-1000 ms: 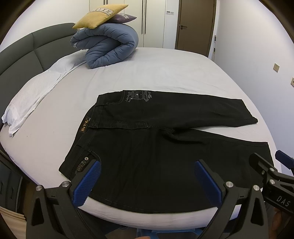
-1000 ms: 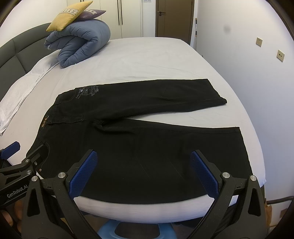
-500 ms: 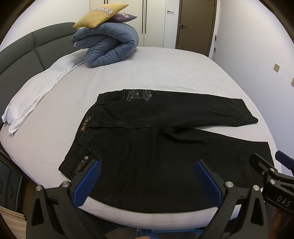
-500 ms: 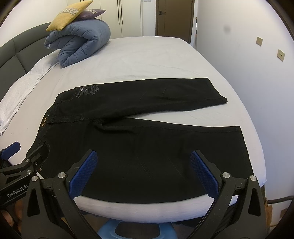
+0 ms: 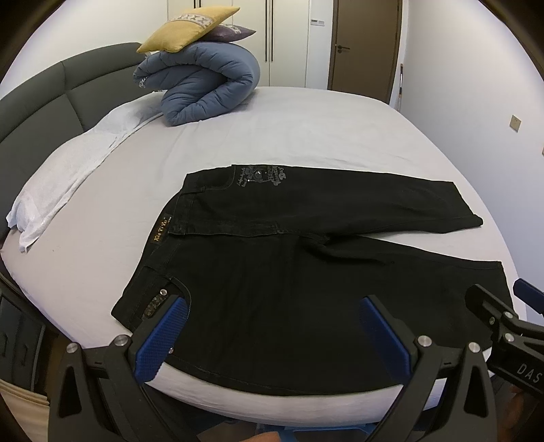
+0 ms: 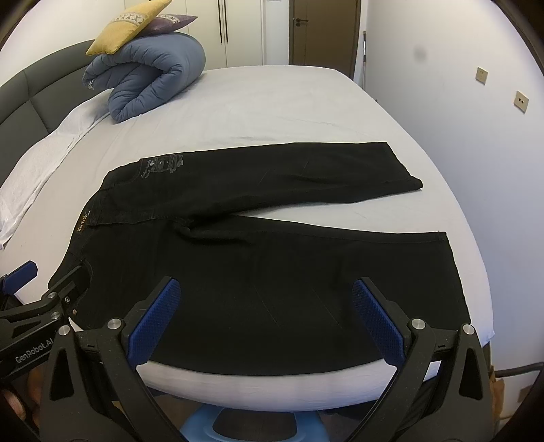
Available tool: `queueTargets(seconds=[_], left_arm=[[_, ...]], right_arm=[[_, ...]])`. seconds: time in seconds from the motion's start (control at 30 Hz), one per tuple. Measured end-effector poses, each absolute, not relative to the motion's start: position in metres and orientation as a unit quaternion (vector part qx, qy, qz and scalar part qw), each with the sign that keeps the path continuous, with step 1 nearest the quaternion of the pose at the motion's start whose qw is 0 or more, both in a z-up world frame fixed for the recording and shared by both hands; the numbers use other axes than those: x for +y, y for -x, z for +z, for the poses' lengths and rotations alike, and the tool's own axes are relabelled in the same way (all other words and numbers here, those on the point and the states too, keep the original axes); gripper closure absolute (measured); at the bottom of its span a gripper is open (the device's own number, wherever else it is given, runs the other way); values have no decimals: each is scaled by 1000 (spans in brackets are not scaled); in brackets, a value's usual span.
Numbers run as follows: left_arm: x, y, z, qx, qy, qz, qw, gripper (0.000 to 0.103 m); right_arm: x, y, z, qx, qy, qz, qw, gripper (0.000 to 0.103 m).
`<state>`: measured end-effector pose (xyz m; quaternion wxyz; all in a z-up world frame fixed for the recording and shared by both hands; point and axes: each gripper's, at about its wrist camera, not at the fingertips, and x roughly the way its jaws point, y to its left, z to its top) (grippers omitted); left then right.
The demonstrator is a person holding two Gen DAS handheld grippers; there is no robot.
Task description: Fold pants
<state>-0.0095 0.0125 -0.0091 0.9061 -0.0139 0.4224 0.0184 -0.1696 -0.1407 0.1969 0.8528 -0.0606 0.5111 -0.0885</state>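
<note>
Black pants (image 5: pixel 289 272) lie flat on the bed, waistband to the left, both legs spread apart to the right; they also show in the right wrist view (image 6: pixel 265 258). My left gripper (image 5: pixel 272 326) is open and empty, held over the near edge by the waist and near pocket. My right gripper (image 6: pixel 268 312) is open and empty, held over the near leg. Each gripper shows at the edge of the other's view, the right gripper (image 5: pixel 510 329) and the left gripper (image 6: pixel 40 306).
The bed (image 5: pixel 306 136) has a pale sheet. A rolled blue duvet (image 5: pixel 204 85) with a yellow cushion (image 5: pixel 183 30) sits at the back left. A white towel (image 5: pixel 68 176) lies along the left by the grey headboard. A wall stands at the right.
Both grippers have crept slightly; the pants have not moved and nothing was grasped.
</note>
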Motion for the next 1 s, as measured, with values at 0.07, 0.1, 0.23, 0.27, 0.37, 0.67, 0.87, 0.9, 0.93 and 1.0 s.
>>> queueTargets(seconds=[0.07,0.1,0.23,0.27,0.37,0.67,0.87,0.9,0.93,1.0], left_arm=[[13,9,-10,421,10,18,907,0],[12,6,-11,420,8,18,907,0],[18,-7,-13,419,13,1,908,0],[23,-13,-13,419,23,-7,908,0],[42,-40,-9,405,63,-39,911,0],[78,-178,-22,449,6,-17,893,0],[108,-291,-47,492,-19,-63,868,0],[108,-310,-53,501,-42,-72,862,0],[109,-325,-59,508,-62,-80,855,0],[112,-352,-73,522,-102,-93,842,0]], right_arm=[[-142,168,195,514,60,-88,851,0],[-143,167,194,515,59,-88,850,0],[-147,158,188,522,58,-75,848,0],[-148,155,188,522,57,-69,848,0],[-155,143,190,515,52,-32,855,0],[-185,63,191,492,87,88,862,0],[-204,-3,170,498,134,165,841,10],[-207,-15,166,502,140,183,834,12],[-210,-25,161,507,143,198,827,15],[-214,-44,151,513,150,218,817,18]])
